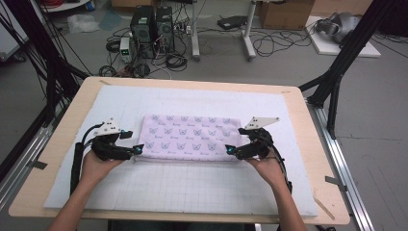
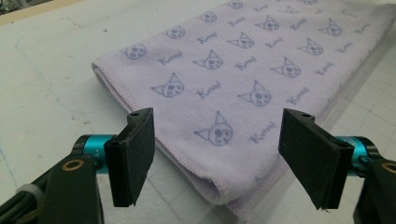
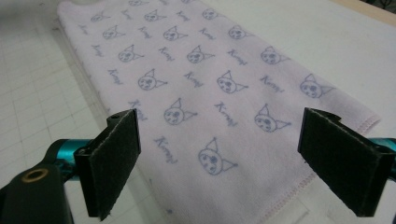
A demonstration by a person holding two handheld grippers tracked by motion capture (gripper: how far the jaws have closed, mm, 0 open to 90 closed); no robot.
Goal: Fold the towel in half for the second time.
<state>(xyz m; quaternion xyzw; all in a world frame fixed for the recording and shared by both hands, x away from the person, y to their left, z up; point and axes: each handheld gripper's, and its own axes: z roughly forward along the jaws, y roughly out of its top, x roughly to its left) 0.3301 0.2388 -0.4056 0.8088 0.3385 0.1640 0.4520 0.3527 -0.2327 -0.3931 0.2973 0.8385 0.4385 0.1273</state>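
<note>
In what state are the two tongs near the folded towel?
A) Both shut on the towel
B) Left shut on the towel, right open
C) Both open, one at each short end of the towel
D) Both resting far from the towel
C: the left tongs and right tongs stand wide apart over the towel, gripping nothing.

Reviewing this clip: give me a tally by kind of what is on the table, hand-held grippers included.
Folded lilac towels with cat print: 1
White gridded mats under it: 1
Grippers, jaws spread at the towel's near corners: 2, left gripper and right gripper
Total: 4
</note>
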